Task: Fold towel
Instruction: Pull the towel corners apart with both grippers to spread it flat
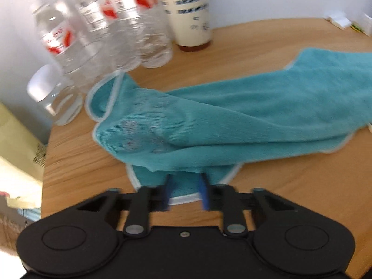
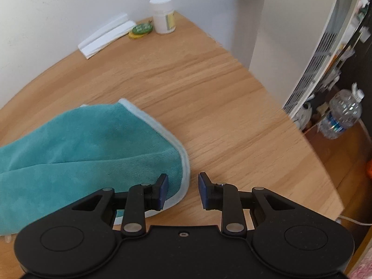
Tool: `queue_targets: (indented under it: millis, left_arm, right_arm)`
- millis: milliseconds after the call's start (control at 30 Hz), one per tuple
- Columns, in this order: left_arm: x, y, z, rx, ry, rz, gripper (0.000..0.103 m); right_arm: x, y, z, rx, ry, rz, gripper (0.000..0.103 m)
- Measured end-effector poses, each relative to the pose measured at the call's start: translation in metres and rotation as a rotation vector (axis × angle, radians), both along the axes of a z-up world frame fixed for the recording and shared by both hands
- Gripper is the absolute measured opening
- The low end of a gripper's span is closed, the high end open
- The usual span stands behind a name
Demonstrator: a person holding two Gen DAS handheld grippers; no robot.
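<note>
Towel, teal microfibre with pale piped edging, lying bunched and partly doubled over on a wooden tabletop.

Left gripper: jaws apart, blue-padded fingers straddling the near hem of the towel, cloth between them but not pinched. Right gripper: jaws apart, its left finger over the rounded right-hand corner of the towel, its right finger over bare wood; contact with the cloth cannot be confirmed. Behind the towel at the left stand several clear water bottles with red labels and a cream lotion bottle. At the far right corner by the wall: a white-capped jar, a white folded strip, a small green item. Left view is motion-blurred.
</note>
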State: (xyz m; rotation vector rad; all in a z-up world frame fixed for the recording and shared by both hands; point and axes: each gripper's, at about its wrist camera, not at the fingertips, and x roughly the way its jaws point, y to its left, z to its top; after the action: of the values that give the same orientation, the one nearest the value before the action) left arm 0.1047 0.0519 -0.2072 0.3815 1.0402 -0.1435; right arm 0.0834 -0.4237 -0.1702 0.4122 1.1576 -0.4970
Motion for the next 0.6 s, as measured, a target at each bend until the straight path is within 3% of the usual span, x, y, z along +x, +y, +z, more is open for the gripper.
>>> queue_targets:
  millis: [100, 133, 600]
  left_arm:
    - [-0.003, -0.003, 0.000, -0.002, 0.012, 0.003, 0.000]
    - [-0.003, -0.001, 0.001, -0.011, 0.019, 0.012, 0.000]
    - [-0.038, 0.034, 0.008, 0.006, 0.196, 0.032, 0.000]
  right_arm:
    - [0.002, 0.004, 0.000, 0.000, 0.008, 0.039, 0.023]
    - [0.002, 0.003, 0.001, 0.024, 0.004, 0.036, 0.004]
    - [-0.022, -0.004, 0.018, -0.018, 0.064, 0.011, 0.002]
